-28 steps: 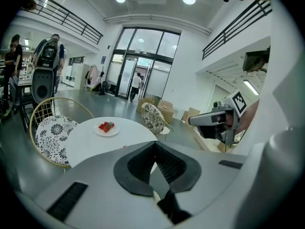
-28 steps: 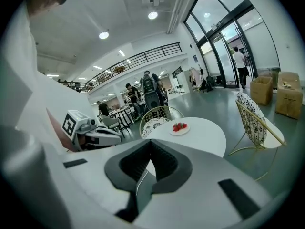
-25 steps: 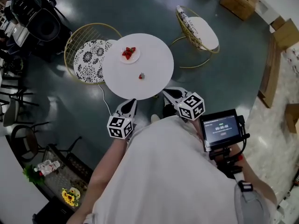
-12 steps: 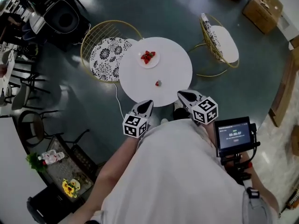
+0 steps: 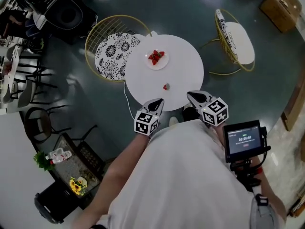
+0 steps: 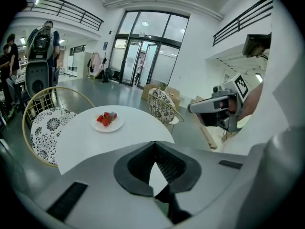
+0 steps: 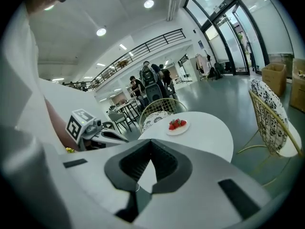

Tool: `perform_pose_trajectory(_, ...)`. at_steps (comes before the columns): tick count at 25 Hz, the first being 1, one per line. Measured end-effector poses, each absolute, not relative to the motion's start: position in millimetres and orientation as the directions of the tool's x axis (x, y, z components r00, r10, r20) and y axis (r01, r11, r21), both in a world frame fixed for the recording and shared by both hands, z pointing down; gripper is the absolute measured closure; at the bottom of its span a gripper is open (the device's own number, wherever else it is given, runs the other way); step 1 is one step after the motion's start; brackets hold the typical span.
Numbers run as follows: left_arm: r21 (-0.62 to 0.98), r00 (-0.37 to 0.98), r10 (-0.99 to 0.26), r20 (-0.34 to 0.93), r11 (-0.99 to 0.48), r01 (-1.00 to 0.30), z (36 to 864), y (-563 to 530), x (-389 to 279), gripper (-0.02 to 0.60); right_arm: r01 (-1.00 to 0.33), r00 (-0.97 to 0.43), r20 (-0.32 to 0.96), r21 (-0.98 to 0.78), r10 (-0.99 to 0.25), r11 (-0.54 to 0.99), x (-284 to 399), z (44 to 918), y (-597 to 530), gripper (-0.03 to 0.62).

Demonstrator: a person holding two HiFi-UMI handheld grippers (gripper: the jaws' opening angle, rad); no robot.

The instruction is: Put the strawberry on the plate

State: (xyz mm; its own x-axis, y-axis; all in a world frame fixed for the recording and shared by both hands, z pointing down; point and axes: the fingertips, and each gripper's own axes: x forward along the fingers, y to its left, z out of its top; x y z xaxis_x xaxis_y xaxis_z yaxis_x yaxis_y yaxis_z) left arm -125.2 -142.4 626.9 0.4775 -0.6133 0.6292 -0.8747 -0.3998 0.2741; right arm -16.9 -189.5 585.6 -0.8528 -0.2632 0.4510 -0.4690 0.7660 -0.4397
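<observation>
A round white table [image 5: 183, 63] holds a small white plate [image 5: 157, 64] with several strawberries on it. One loose strawberry [image 5: 166, 86] lies nearer the front edge. My left gripper [image 5: 159, 100] is shut and empty, its tip at the table's near edge, just short of the loose strawberry. The right gripper [image 5: 189, 94] is also shut and empty, at the near right edge. The left gripper view shows its closed tips [image 6: 155, 143] with the plate [image 6: 107, 124] beyond. In the right gripper view the tips [image 7: 151, 141] meet below the plate [image 7: 177, 128]. The loose strawberry is hidden in both gripper views.
Two gold wire chairs with patterned cushions stand by the table, one at the far left [image 5: 112, 51], one at the far right [image 5: 236, 35]. Cardboard boxes [image 5: 281, 4] sit at the top right. A small monitor [image 5: 244, 140] hangs by the person's right side. Dark chairs [image 5: 35, 123] stand at left.
Both grippers have moved forward and down toward the table, and their tips now reach its near edge. The table sits closer in the head view. The jaws stay shut.
</observation>
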Motion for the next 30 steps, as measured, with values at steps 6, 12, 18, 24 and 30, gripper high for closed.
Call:
perform_pose_trajectory(6,0.264,0.475,-0.563,0.677,-0.417,-0.870,648.4,-157.6,-120.2,0.575,-0.459,-0.856,0.462,-0.468,-0.233,0.755,-15.4,601.1,-204.2,0.589)
perform_pose_trajectory(12,0.215,0.453,-0.515,0.728,-0.456,-0.863,662.3,-153.4,-113.8,0.575,-0.450,-0.856,0.470,-0.475,-0.214,0.756,-15.0,603.2,-202.7,0.589)
perform_pose_trajectory(18,0.173,0.420,-0.479,0.771,-0.478,-0.861,671.0,-147.2,-113.0,0.575,-0.441,-0.855,0.482,-0.481,-0.192,0.757,-12.9,603.4,-201.5,0.589)
perform_pose_trajectory(24,0.136,0.391,-0.443,0.807,-0.504,-0.853,686.3,-142.1,-113.3,0.575,-0.440,-0.854,0.488,-0.495,-0.179,0.749,-9.6,607.1,-195.3,0.589)
perform_pose_trajectory(30,0.105,0.369,-0.406,0.836,-0.542,-0.834,697.4,-145.6,-115.0,0.574,-0.450,-0.849,0.499,-0.512,-0.173,0.732,-8.5,611.8,-188.5,0.589)
